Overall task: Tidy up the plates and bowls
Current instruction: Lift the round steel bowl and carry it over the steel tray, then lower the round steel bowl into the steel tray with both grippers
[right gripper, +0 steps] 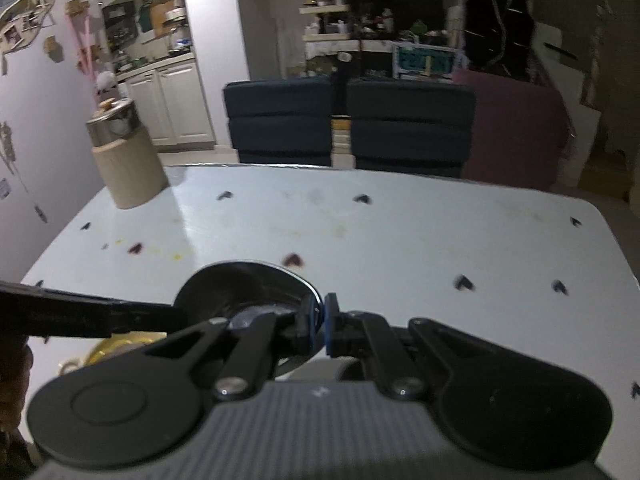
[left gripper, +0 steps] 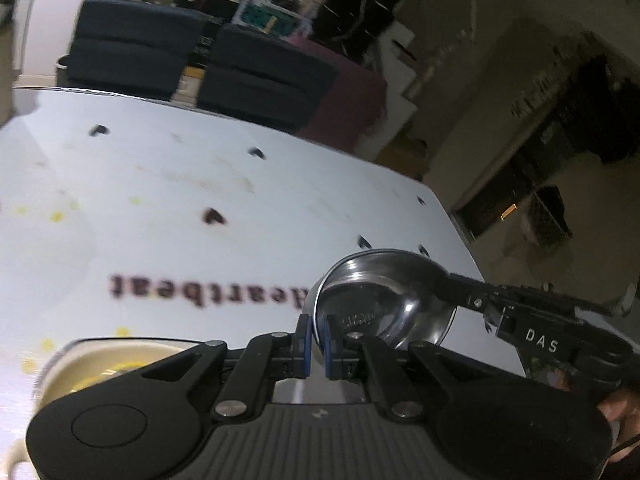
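A shiny steel bowl [left gripper: 376, 292] hangs above the white table [left gripper: 160, 184], held by its rim from two sides. My left gripper [left gripper: 316, 344] is shut on the near edge of the rim. My right gripper [left gripper: 438, 282] reaches in from the right and clamps the opposite edge. In the right wrist view the same steel bowl [right gripper: 240, 292] sits between the blue pads of my right gripper [right gripper: 319, 320], with the left gripper [right gripper: 174, 312] coming in from the left. A cream dish [left gripper: 92, 364] with yellow marks lies on the table under the left gripper, also visible as the cream dish [right gripper: 112, 350].
The white table [right gripper: 400, 232] has dark heart prints and a printed word. A wooden canister with a steel lid [right gripper: 124, 160] stands at its far left corner. Two dark blue chairs [right gripper: 280, 120] and a maroon chair [right gripper: 516, 128] stand behind the far edge.
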Motion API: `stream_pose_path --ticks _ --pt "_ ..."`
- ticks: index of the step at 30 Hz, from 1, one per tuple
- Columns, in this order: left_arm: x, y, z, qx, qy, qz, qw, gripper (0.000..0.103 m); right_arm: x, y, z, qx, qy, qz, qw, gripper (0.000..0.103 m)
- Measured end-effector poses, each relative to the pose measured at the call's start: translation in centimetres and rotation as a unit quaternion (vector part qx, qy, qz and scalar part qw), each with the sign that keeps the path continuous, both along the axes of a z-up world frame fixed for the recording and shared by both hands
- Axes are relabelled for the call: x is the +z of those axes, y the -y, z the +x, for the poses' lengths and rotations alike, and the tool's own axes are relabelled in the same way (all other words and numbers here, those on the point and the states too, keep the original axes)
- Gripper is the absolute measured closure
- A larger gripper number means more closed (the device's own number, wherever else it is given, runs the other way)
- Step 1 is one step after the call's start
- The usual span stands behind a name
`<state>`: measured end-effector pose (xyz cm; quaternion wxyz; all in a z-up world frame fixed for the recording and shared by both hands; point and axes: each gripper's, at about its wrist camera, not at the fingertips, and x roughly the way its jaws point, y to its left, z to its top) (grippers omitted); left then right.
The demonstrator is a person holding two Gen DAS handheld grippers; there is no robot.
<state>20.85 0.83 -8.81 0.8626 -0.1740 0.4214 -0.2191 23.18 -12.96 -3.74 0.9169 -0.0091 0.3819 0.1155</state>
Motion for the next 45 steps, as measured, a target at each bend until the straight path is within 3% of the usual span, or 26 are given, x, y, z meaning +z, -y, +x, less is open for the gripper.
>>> stream_pose_path --ticks 9,16,27,36,45 --pt "-1.8 5.4 0.1 -0.05 -0.023 0.019 0.9983 0.095 -1.1 5.0 -1.8 -0.036 -0.015 -0.016 0.999 0.097" --pt "-3.4 7.4 0.8 -0.069 -0.046 0.025 0.9963 0.094 -2.6 6.5 -1.0 -0.047 -0.041 -0.031 0.998 0.097" --pt "-4.9 9.0 1.2 -0.099 -0.069 0.042 0.9918 0.093 -5.5 7.2 0.7 -0.051 -0.101 -0.075 0.991 0.096" --pt "-5.5 9.8 1.3 -0.116 -0.064 0.058 0.9895 0.089 -7.6 6.8 2.6 -0.044 -0.132 -0.109 0.984 0.095" --pt "-5.3 10.0 1.2 -0.143 -0.07 0.063 0.9853 0.085 -8.1 5.9 3.3 -0.042 -0.125 -0.123 0.984 0.093"
